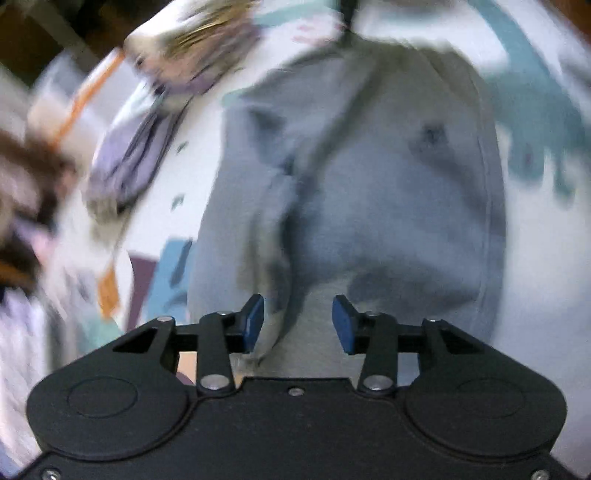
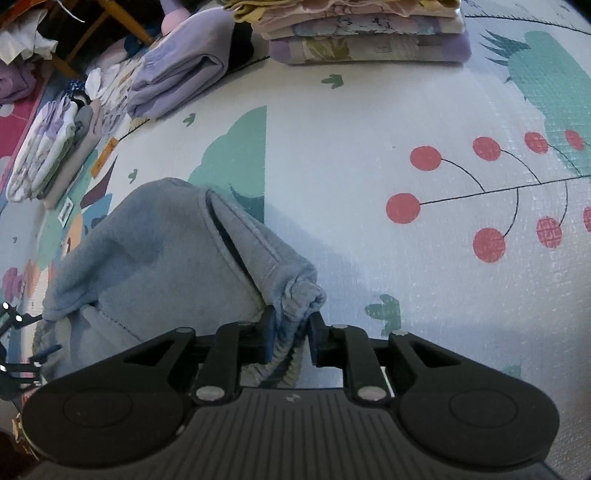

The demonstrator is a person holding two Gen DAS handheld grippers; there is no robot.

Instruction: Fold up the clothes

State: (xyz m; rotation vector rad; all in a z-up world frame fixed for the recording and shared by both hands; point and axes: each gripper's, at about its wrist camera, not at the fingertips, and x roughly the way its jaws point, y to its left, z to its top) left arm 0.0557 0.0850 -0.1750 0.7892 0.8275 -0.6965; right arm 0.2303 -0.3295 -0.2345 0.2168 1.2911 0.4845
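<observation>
Patterned foam play mat (image 2: 332, 166) carried everything: stacks of folded laundry (image 2: 365, 33) at its far edge, a folded lilac garment (image 2: 177, 74) to their left, and near the grippers the grey fleece garment (image 2: 147, 251) being folded. That garment lay ahead and to the left of the right gripper (image 2: 290, 339), whose fingers were pinched narrowly on a gathered ribbed corner of it. From the left gripper (image 1: 298, 324) the same grey cloth (image 1: 351, 184) ran lengthwise straight ahead, its near edge between the blue pads (image 1: 253, 325), which stood wide apart and gripped nothing. The left gripper seemed the one yet to take hold before any fold could be carried over. Only the right view, sharp, showed the clamped corner and seam; the left view was smeared, though it showed the garment's full length.
</observation>
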